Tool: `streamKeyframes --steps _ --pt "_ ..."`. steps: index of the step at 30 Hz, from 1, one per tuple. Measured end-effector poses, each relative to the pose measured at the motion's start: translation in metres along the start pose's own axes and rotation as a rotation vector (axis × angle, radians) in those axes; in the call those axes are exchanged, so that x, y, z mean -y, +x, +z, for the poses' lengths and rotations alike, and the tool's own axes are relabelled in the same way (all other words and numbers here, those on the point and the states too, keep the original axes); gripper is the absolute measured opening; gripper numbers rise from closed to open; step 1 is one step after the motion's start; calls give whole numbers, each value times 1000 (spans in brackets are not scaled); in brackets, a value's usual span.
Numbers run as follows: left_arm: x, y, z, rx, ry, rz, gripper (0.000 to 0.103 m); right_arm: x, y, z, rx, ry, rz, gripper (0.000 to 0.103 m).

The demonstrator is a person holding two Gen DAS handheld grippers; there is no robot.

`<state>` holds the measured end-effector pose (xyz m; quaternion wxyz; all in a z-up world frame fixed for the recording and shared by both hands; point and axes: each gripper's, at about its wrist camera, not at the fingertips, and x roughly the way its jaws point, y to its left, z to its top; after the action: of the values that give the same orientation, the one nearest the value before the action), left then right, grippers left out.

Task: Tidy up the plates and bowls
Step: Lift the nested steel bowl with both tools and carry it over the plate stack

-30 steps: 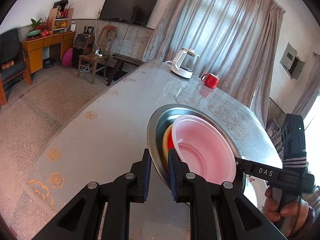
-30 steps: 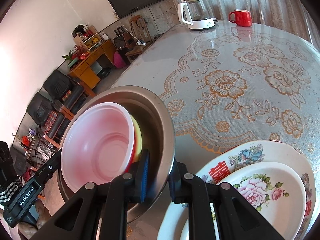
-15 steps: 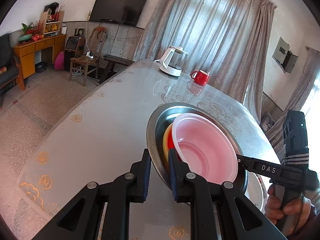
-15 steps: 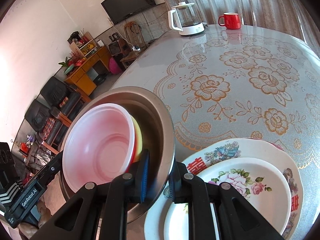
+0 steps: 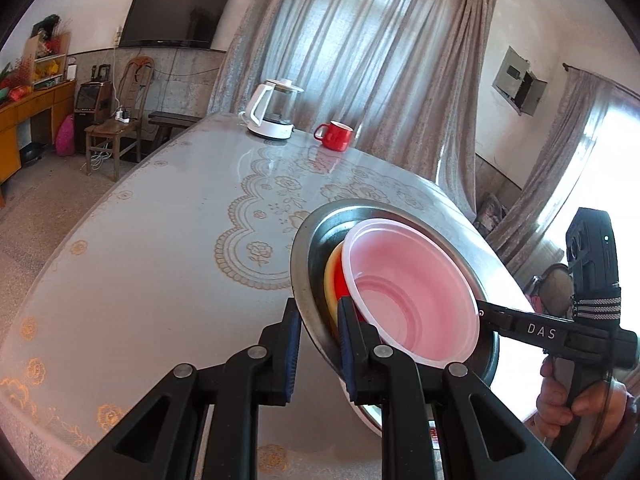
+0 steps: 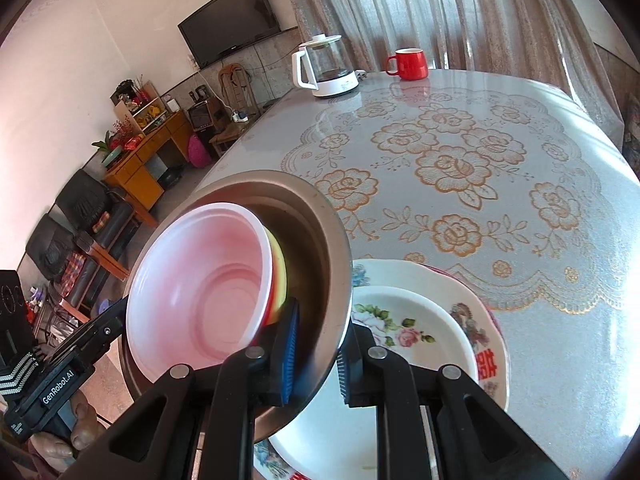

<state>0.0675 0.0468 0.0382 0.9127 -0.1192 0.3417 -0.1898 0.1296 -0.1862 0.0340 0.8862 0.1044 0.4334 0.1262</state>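
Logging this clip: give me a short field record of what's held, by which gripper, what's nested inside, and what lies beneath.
held: metal basin, tilted
left gripper: shut on basin rim
right gripper: shut on opposite rim
inside basin: pink bowl over red and yellow bowls
beneath: stacked floral plates on table
far end: kettle, red mug

- Beyond your fingers stretches a round table under a glossy grey cloth with gold lace roses (image 6: 460, 168).
- At its far edge stand a white electric kettle with a glass jug (image 5: 276, 110) and a red ceramic mug (image 5: 335, 135).
- Behind them hang long grey curtains (image 5: 360, 60), with daylight coming through.
- Left of your fingers, a black flat television (image 5: 176, 16) hangs on the pale wall above a wooden chair (image 5: 116, 120) and an orange wooden desk (image 6: 148, 160).
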Motion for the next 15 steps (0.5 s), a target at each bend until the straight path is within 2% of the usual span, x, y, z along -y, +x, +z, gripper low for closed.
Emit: streamKeyframes --steps 7,15 --pt "31 17 -8 -72 63 -71 19 27 -26 -22 -16 30 -77 18" --pt "44 33 -23 -157 99 -80 21 52 -22 -39 -68 79 -116 19"
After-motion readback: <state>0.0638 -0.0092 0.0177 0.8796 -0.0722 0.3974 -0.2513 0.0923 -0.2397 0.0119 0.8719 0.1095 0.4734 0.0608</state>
